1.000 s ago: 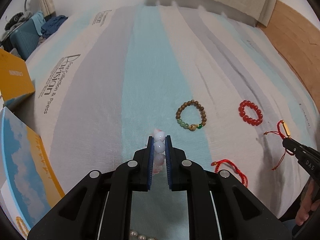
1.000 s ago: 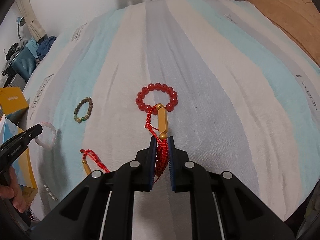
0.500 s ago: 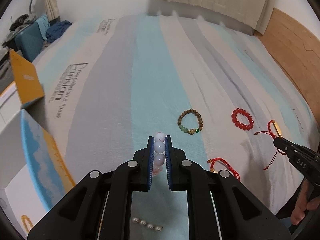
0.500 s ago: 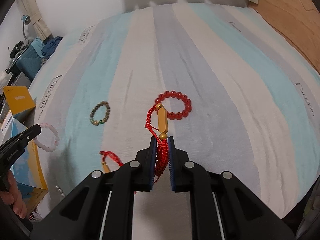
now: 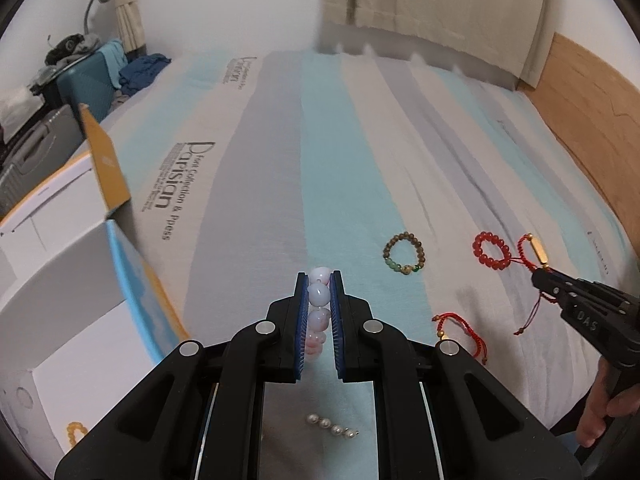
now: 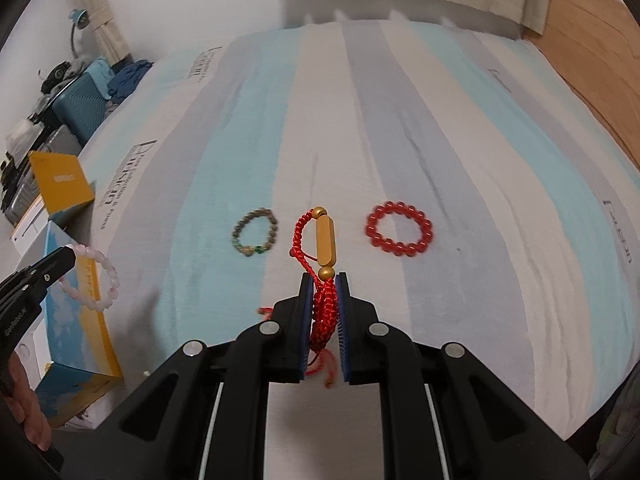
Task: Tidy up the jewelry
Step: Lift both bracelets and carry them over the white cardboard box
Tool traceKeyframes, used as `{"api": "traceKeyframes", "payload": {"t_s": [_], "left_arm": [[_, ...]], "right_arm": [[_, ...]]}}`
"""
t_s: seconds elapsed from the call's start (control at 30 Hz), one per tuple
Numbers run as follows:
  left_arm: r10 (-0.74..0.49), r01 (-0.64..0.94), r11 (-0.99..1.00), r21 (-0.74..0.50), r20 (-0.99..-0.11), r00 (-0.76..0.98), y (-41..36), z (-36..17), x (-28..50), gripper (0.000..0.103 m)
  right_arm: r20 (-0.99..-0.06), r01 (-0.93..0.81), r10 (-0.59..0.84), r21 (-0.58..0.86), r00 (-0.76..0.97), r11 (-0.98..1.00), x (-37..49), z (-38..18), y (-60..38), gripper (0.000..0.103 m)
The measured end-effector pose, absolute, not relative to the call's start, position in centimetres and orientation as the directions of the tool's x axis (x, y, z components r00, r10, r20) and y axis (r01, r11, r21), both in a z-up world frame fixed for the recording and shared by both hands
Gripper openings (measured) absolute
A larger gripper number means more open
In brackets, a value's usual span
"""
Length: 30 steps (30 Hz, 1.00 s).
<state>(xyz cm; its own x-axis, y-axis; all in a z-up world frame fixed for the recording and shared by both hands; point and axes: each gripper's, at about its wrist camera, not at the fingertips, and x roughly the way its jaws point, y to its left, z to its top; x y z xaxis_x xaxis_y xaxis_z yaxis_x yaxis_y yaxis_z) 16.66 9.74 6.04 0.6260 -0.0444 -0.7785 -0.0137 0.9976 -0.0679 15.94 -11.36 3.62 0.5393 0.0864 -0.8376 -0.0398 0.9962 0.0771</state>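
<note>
The left gripper [image 5: 319,300] was seen pinched on a pink bead bracelet [image 5: 318,294], held clear of the striped bedsheet [image 5: 280,184]; in the right wrist view the loop hung free beside the open box [image 6: 76,344]. The right gripper [image 6: 325,308] was pressed onto the braided part of a red cord bracelet [image 6: 316,240], its gold bar sticking up past the tips, also off the sheet.

Handling, as judged: beads light, hard, smooth, likely slippery between pads, so a grip across two or three beads was best, as taken. Cord bracelet soft and floppy; the thick braid gave the surest hold, loose tails could snag.

Left lying on the sheet: a brown bead bracelet [image 5: 403,253], a red bead bracelet [image 5: 491,250], a second red cord bracelet [image 5: 460,330], a short pearl strand [image 5: 331,426], all apart from each other.

Containers: the box stood at the bed's left edge with its lid up. Inside, one yellow bead piece [image 5: 75,431] was visible near a corner; the rest of the interior was mostly hidden.
</note>
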Motion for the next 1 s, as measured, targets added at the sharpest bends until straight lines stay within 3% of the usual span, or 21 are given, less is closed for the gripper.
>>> {"api": "traceKeyframes", "payload": {"t_s": [0.5,1.0], "left_arm": [[-0.01,-0.107,0.988,-0.114,-0.728,0.685,16.2,9.6,11.8,0.01],[0.106,-0.268,0.956,-0.122,-0.708,0.699,23.0,11.0,7.2,0.01]], "right_arm": [[-0.813,-0.175,0.152,0.062,0.562,0.983,15.1,6.7,-2.9,0.011],[-0.789,-0.32,0.225,0.037,0.572,0.947,12.8,9.9,6.8,0.011]]}}
